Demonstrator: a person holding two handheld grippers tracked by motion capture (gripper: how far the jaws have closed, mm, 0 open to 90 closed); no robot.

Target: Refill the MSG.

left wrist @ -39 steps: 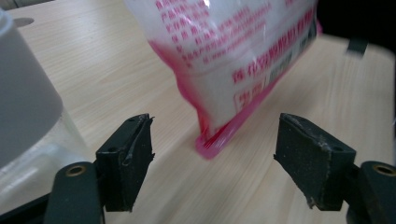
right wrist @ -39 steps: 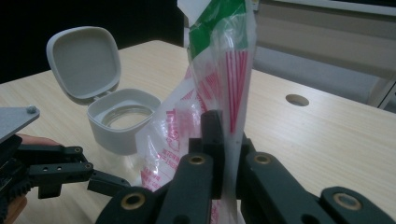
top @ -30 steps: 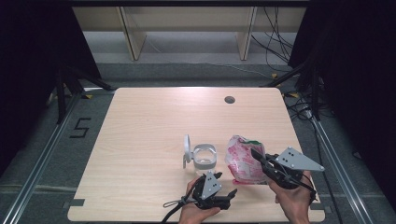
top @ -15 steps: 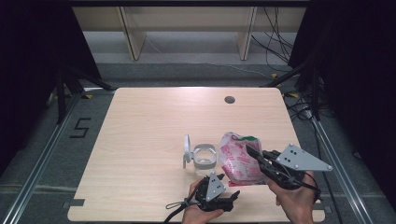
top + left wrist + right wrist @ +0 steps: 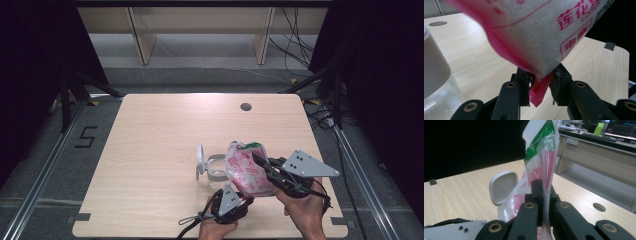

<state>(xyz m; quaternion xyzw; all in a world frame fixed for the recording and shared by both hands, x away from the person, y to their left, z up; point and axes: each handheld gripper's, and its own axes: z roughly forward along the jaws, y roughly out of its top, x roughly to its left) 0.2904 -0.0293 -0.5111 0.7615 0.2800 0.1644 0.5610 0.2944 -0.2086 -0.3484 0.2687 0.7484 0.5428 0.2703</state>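
A pink-and-white plastic bag (image 5: pixel 247 170) with red print and a green top hangs over the front of the table. My right gripper (image 5: pixel 256 157) is shut on its upper part; in the right gripper view the film (image 5: pixel 541 152) rises from between the jaws (image 5: pixel 544 192). My left gripper (image 5: pixel 245 199) sits just below the bag. Its jaws have just been closing, and in the left gripper view they (image 5: pixel 541 82) pinch the bag's pink bottom corner (image 5: pixel 537 93). A clear jar (image 5: pixel 216 167) with its white hinged lid (image 5: pixel 200 159) swung open stands just left of the bag.
The light wooden table (image 5: pixel 150 150) has a round cable hole (image 5: pixel 245 106) at the back right. Its front edge is just below both hands. The jar (image 5: pixel 435 82) is close on the left in the left gripper view. Dark frame legs and cables stand around the table.
The right gripper has lifted the bag and carried it left toward the jar. The left gripper's jaws have closed onto the bag's bottom corner.
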